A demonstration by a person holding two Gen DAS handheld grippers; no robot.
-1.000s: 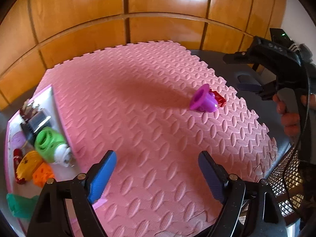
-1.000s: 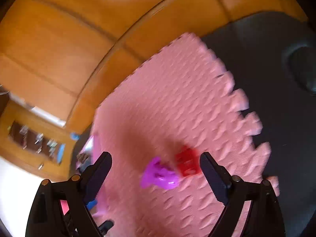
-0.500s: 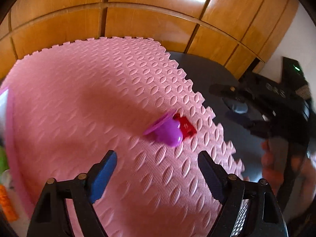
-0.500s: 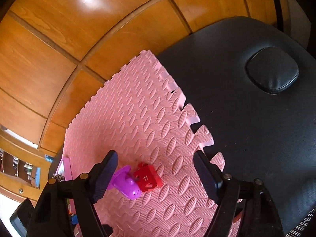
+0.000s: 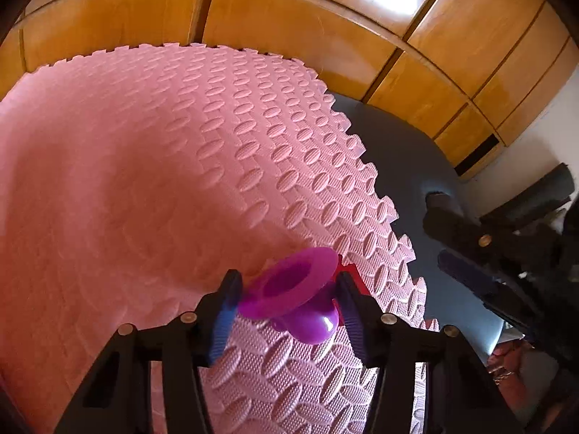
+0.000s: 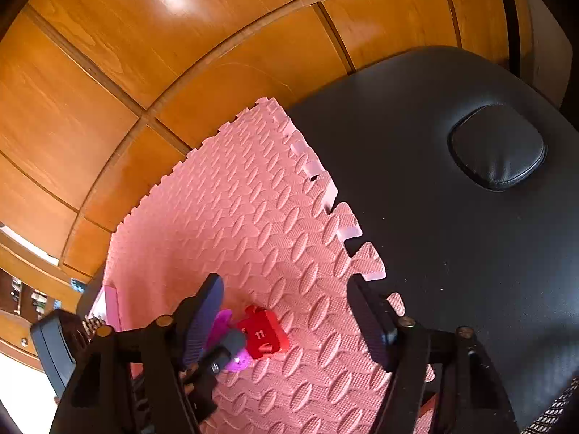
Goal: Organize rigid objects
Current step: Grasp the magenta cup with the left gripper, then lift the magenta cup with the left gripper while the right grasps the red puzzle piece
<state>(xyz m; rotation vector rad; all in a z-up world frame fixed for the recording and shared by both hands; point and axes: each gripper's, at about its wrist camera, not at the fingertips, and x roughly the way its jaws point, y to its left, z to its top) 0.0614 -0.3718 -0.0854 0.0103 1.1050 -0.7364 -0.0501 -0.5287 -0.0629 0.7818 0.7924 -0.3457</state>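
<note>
Left gripper point(image 5: 289, 298): jaws just closing, pads touching the purple cup point(image 5: 295, 294) on the pink mat point(image 5: 144, 181). Right gripper point(image 6: 289, 320): half open, narrowing, holding nothing; red die point(image 6: 263, 333) between jaws, cup partly hidden.

Only legible text: white "11" on face of red die point(image 6: 263, 337), lying on pink foam mat point(image 6: 231, 217). Other marks on die too small to read.
</note>
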